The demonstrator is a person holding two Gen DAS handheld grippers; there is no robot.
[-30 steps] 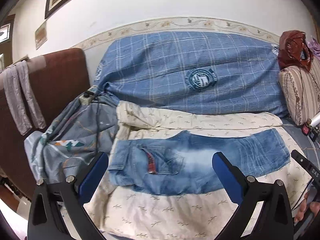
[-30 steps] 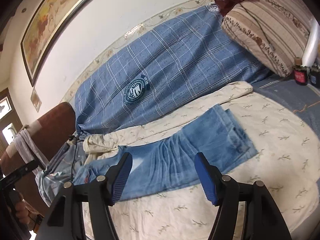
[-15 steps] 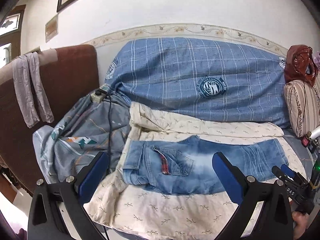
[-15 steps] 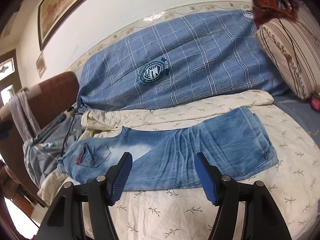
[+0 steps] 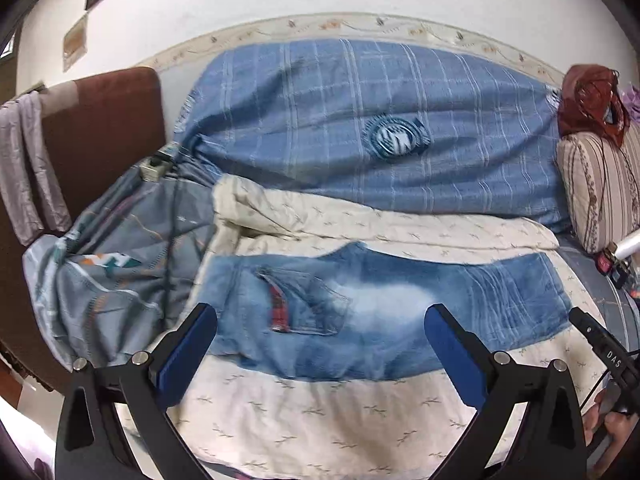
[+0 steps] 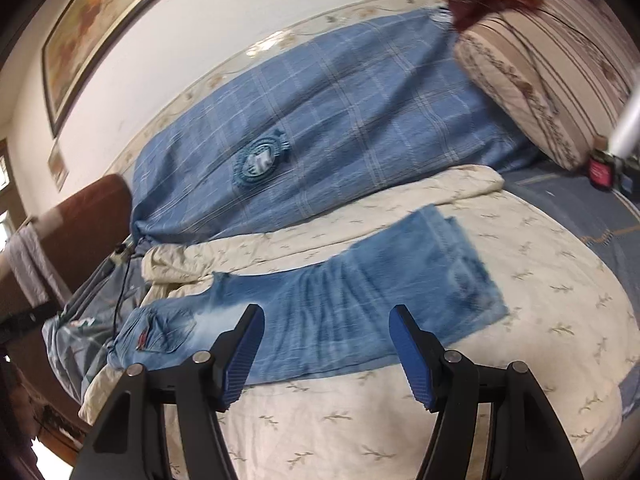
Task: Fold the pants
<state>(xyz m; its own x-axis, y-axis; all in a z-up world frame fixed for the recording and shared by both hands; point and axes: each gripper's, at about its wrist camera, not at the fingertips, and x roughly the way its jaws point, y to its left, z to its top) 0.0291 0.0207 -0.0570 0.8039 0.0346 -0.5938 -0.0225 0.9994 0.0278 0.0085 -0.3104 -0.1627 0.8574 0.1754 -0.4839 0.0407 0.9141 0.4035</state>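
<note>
The jeans (image 5: pixel 384 312) are lying flat across the cream floral quilt (image 5: pixel 320 412), waistband left, hems right, while the left gripper (image 5: pixel 320 344) is hovering spread and empty nearer the pocket end, the right gripper (image 6: pixel 326 344) likewise nearer the hems

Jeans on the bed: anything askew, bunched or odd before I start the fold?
Nothing stands out. The jeans lie flat on the cream sheet, legs stacked, waist at the left. The sheet's far edge is rumpled, clear of the denim. Both the left gripper and right gripper are open and empty.
</note>
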